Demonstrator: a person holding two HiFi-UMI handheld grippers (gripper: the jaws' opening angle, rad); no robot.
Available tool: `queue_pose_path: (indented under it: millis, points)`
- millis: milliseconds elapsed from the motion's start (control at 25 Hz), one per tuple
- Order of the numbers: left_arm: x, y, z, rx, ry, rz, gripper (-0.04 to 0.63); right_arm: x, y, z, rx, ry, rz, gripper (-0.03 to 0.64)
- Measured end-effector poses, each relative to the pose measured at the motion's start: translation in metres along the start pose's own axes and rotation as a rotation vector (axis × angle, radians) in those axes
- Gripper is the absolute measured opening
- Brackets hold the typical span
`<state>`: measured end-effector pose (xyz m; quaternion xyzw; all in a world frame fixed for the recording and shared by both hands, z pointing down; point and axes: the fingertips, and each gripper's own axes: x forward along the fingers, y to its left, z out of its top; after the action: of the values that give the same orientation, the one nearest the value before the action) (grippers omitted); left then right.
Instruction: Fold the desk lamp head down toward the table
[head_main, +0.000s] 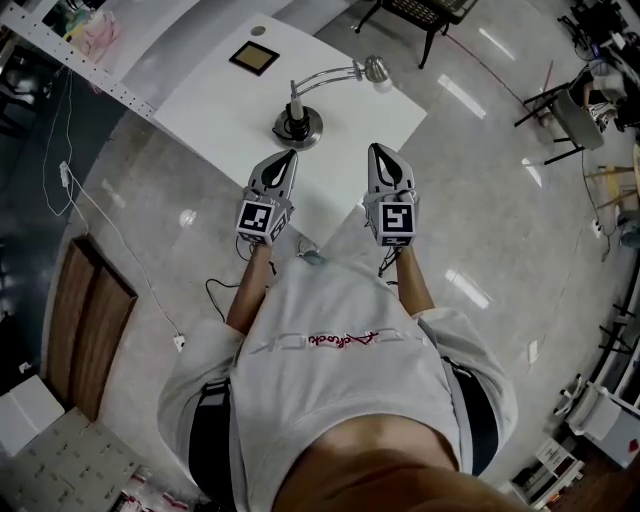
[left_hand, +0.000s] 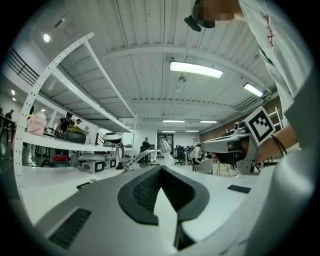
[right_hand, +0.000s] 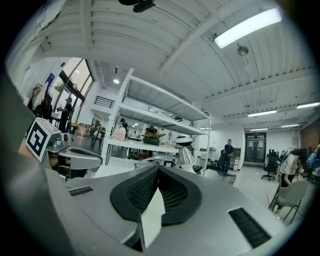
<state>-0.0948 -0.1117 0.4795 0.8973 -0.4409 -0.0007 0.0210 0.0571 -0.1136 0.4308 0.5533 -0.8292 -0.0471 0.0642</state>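
Note:
A silver desk lamp stands on the white table (head_main: 220, 110). Its round base (head_main: 298, 126) sits near the middle, and a curved arm rises to the lamp head (head_main: 376, 70) over the table's right edge. My left gripper (head_main: 291, 154) is shut and empty, just short of the base. My right gripper (head_main: 376, 149) is also shut and empty, below the head at the table's near corner. In the left gripper view the lamp arm (left_hand: 141, 157) and lamp head (left_hand: 165, 146) lie ahead of the gripper (left_hand: 160, 168). In the right gripper view the lamp head (right_hand: 186, 156) is just beyond the gripper (right_hand: 158, 169).
A dark square plate (head_main: 254, 57) lies at the table's far side. A white shelf rack (head_main: 70, 55) runs along the left. A black chair (head_main: 428, 14) stands beyond the table. A white cable (head_main: 110, 225) trails over the floor beside wooden panels (head_main: 85, 320).

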Motion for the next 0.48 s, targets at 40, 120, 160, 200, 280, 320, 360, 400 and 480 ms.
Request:
queue_pose_path:
  millis: [40,120,160,200,280,320,360,400,480]
  points:
    - [0.003,0.003,0.0,-0.002,0.001,-0.007,0.025,0.003,-0.001,-0.001,-0.003,0.002,-0.008,0.011]
    - [0.009,0.009,-0.002,-0.007,0.001,-0.022,0.025,0.01,-0.003,-0.003,-0.01,0.007,-0.025,0.011]
    - [0.011,0.012,-0.002,-0.01,0.002,-0.029,0.025,0.013,-0.004,-0.004,-0.012,0.011,-0.032,0.011]
    - [0.014,0.014,-0.003,-0.013,0.004,-0.036,0.025,0.016,-0.004,-0.004,-0.013,0.014,-0.04,0.011]
    - [0.017,0.018,-0.006,-0.015,0.012,-0.049,0.025,0.02,-0.006,-0.006,-0.012,0.021,-0.054,0.011]
    - [0.019,0.02,-0.007,-0.014,0.016,-0.055,0.025,0.022,-0.006,-0.007,-0.011,0.023,-0.059,0.011]
    - [0.021,0.021,-0.009,-0.014,0.019,-0.059,0.025,0.023,-0.006,-0.008,-0.009,0.026,-0.062,0.011]
    - [0.022,0.023,-0.01,-0.015,0.022,-0.062,0.025,0.024,-0.006,-0.01,-0.006,0.029,-0.065,0.011]
    - [0.024,0.026,-0.013,-0.018,0.029,-0.067,0.025,0.025,-0.005,-0.015,0.001,0.036,-0.068,0.011]
